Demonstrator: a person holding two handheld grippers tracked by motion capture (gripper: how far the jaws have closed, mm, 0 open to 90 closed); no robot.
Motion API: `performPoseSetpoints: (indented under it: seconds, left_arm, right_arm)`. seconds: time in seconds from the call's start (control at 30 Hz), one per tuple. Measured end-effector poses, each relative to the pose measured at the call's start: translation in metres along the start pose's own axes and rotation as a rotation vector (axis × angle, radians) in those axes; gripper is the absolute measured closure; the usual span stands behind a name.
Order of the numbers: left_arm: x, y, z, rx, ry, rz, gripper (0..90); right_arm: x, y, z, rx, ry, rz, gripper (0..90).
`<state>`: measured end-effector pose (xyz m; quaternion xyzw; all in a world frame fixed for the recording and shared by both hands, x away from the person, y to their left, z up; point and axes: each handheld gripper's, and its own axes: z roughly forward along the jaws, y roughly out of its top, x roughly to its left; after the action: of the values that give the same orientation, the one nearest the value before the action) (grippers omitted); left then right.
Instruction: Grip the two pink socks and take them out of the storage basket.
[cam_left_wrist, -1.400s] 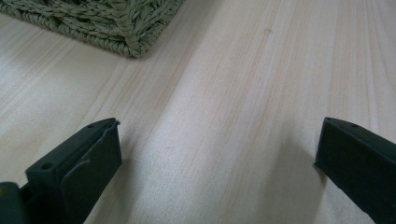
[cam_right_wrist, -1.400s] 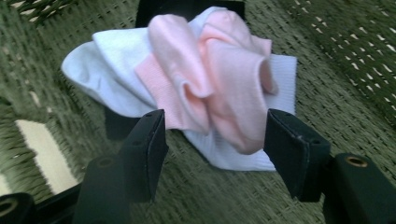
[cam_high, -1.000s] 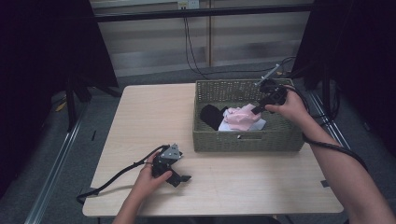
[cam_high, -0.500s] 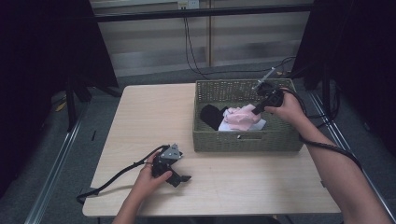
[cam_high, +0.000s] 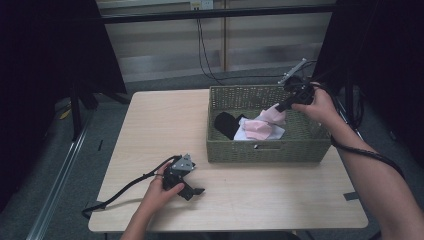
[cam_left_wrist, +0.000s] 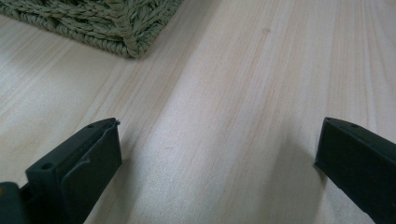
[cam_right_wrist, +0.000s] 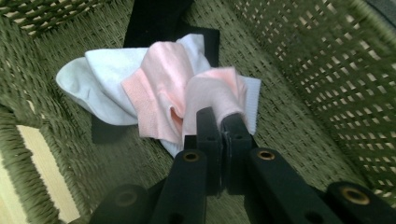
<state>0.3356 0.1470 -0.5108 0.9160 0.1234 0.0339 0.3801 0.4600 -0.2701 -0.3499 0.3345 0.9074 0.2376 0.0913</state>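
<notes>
Right tongs (cam_high: 278, 107) seemingly on pink cloth (cam_high: 264, 125)

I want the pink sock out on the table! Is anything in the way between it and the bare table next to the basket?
Only the basket's woven wall. The right tool is shut on the pink sock inside the basket, so the sock must be lifted over that wall. The table beyond looks bare.

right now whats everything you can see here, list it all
table: 1, light wood, centre
basket: 1, green woven, table's right half
pink sock: 1, pink, in the basket, pinched by the right gripper
white sock: 1, white, under the pink one
black cloth: 1, black, basket's left side
left gripper: 1, black, on the table, jaws wide apart, empty
right gripper: 1, black, over the basket, jaws closed on sock
</notes>
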Motion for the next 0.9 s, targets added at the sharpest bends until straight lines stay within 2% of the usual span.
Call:
performPoseSetpoints:
  seconds: [0.17, 0.2, 0.3, 0.33, 0.47, 0.77, 0.9]
  left_arm:
    - [0.000, 0.000, 0.000, 0.003, 0.002, 0.002, 0.0]
    - [0.000, 0.000, -0.001, 0.009, 0.002, 0.001, 0.0]
    - [0.000, 0.000, 0.000, 0.004, 0.001, 0.001, 0.0]
    - [0.000, 0.000, 0.000, 0.005, 0.000, 0.001, 0.0]
    - [0.000, 0.000, 0.000, 0.004, 0.001, 0.002, 0.0]
    - [0.000, 0.000, 0.000, 0.004, 0.002, 0.002, 0.0]
    - [0.000, 0.000, 0.000, 0.003, 0.001, 0.001, 0.0]
  right_arm:
    - [0.002, 0.007, -0.013, -0.013, -0.001, -0.017, 87.8]
    - [0.005, 0.011, -0.021, -0.019, -0.002, -0.026, 87.8]
    - [0.007, 0.014, -0.028, -0.021, -0.007, -0.045, 87.8]
    - [0.009, 0.016, -0.035, -0.025, -0.006, -0.052, 87.8]
    - [0.013, 0.020, -0.046, -0.022, 0.011, -0.066, 87.8]
    - [0.026, 0.026, -0.063, -0.024, 0.023, -0.121, 87.7]
    - [0.031, 0.027, -0.071, -0.039, 0.038, -0.127, 87.7]
